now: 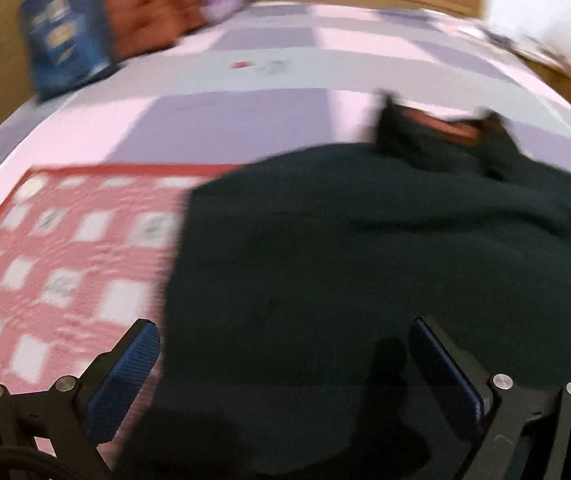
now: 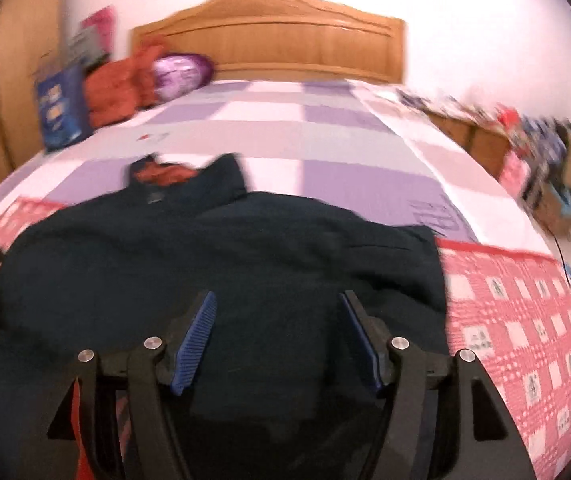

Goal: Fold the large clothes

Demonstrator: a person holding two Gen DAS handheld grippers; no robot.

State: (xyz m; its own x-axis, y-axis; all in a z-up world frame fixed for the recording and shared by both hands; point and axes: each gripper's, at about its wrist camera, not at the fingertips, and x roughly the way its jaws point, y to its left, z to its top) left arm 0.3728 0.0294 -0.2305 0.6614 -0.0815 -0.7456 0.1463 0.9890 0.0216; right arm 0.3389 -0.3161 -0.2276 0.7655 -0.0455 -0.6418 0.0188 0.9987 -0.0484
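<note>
A large dark navy jacket (image 1: 365,248) with an orange lining at the collar (image 1: 449,128) lies spread on the bed, collar toward the headboard. It also shows in the right wrist view (image 2: 221,256), with the collar (image 2: 165,174) at the far end. My left gripper (image 1: 281,332) is open above the jacket's near left edge, holding nothing. My right gripper (image 2: 277,304) is open above the jacket's near right part, holding nothing. Both views are motion-blurred.
The bed has a lilac and pink checked sheet (image 2: 325,136) and a red patterned quilt (image 2: 525,320) under the jacket. An orange cushion (image 2: 113,88), a purple pillow (image 2: 177,72) and a blue box (image 2: 61,108) sit by the wooden headboard (image 2: 277,36). A cluttered shelf (image 2: 537,152) stands at right.
</note>
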